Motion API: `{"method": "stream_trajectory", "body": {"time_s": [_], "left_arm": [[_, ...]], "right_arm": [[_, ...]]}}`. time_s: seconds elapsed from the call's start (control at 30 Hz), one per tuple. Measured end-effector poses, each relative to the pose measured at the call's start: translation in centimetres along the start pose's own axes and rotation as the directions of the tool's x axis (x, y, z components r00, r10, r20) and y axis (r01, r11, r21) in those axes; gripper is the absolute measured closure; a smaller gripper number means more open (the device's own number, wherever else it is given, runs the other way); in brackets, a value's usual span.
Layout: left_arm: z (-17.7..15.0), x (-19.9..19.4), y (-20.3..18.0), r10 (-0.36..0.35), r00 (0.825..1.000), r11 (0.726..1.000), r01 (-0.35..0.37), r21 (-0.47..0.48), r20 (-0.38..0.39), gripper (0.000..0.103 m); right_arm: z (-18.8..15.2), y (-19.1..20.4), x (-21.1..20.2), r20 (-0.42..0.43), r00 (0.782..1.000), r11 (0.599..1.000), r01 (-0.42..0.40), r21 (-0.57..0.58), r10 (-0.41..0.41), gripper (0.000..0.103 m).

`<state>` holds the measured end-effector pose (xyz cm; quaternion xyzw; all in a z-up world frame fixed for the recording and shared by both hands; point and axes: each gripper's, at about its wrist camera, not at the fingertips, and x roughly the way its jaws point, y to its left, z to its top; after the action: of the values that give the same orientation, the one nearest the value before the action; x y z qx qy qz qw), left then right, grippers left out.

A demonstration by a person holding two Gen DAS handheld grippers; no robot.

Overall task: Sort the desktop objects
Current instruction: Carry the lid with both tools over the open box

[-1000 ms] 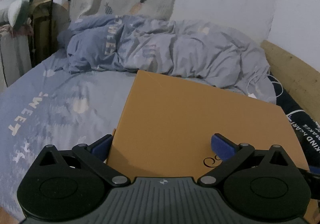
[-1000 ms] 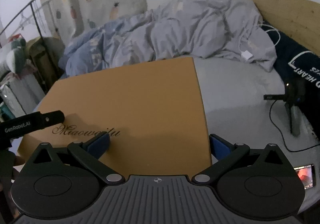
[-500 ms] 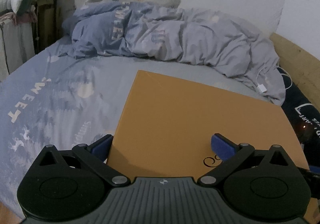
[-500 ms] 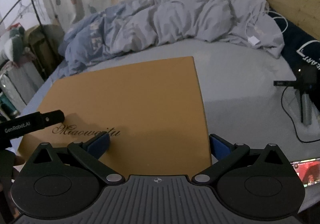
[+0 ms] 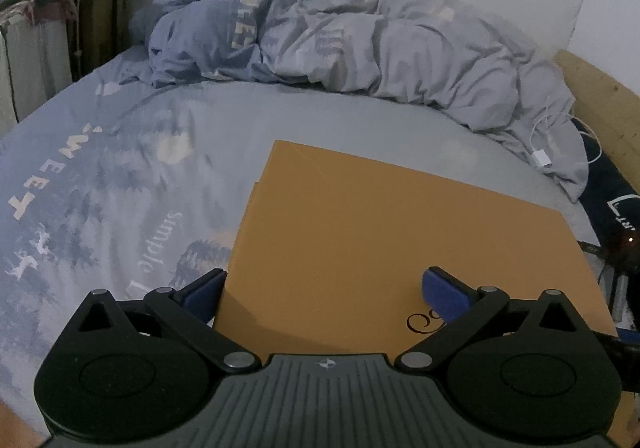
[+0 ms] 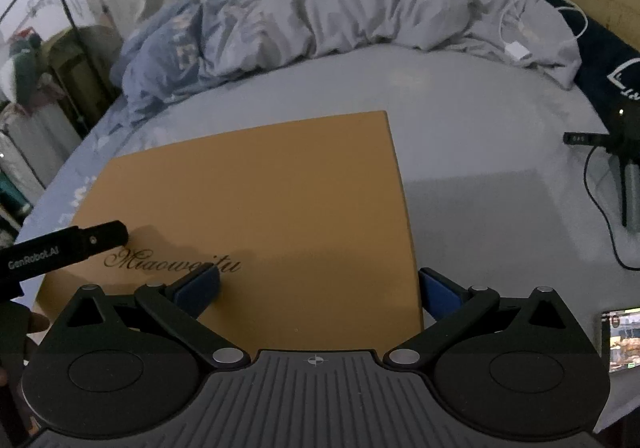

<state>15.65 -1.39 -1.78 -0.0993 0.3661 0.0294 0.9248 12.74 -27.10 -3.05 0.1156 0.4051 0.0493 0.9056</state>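
Note:
A flat orange cardboard box (image 5: 392,248) with dark script lettering (image 6: 172,262) fills the near middle of both views, above a blue-grey bed sheet (image 5: 120,188). My left gripper (image 5: 322,282) is open, its left finger by the box's left edge and its right finger over the lid. My right gripper (image 6: 318,280) is open too, with its left finger over the lid and its right finger against the box's right edge. The left gripper's black body (image 6: 64,248) shows in the right wrist view. The box casts a shadow on the sheet to its right.
A crumpled grey-blue duvet (image 5: 340,44) lies across the far side of the bed. A white charger and cable (image 6: 516,48) rest on it. To the right are a small tripod (image 6: 624,168), a lit phone (image 6: 620,340), a dark pillow (image 6: 608,64) and a wooden headboard (image 5: 600,104). A clothes rack (image 6: 52,48) stands at the left.
Both views have tipped downward over the bed, so the duvet sits higher in frame and more sheet shows. The box keeps the same place between my fingers. Both grippers stay open.

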Motion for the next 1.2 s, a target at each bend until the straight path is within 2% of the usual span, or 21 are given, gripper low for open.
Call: {"method": "stream_trajectory", "body": {"time_s": [0.63, 0.83, 1.2], "left_arm": [[-0.5, 1.1, 0.0, 0.037, 0.999, 0.998, -0.039, 0.048, 0.027, 0.0], [-0.7, 0.9, 0.8, 0.01, 0.999, 0.999, -0.012, 0.051, 0.033, 0.0], [-0.9, 1.1, 0.8, 0.001, 0.999, 0.997, -0.004, 0.082, 0.034, 0.0]], "right_arm": [[0.3, -0.7, 3.6, -0.057, 0.998, 0.999, -0.038, 0.032, 0.04, 0.0], [0.3, -0.2, 3.4, -0.053, 0.998, 0.999, -0.029, 0.015, 0.03, 0.0], [0.5, 0.1, 4.0, -0.069, 0.997, 1.0, -0.015, 0.022, 0.016, 0.0]]}}
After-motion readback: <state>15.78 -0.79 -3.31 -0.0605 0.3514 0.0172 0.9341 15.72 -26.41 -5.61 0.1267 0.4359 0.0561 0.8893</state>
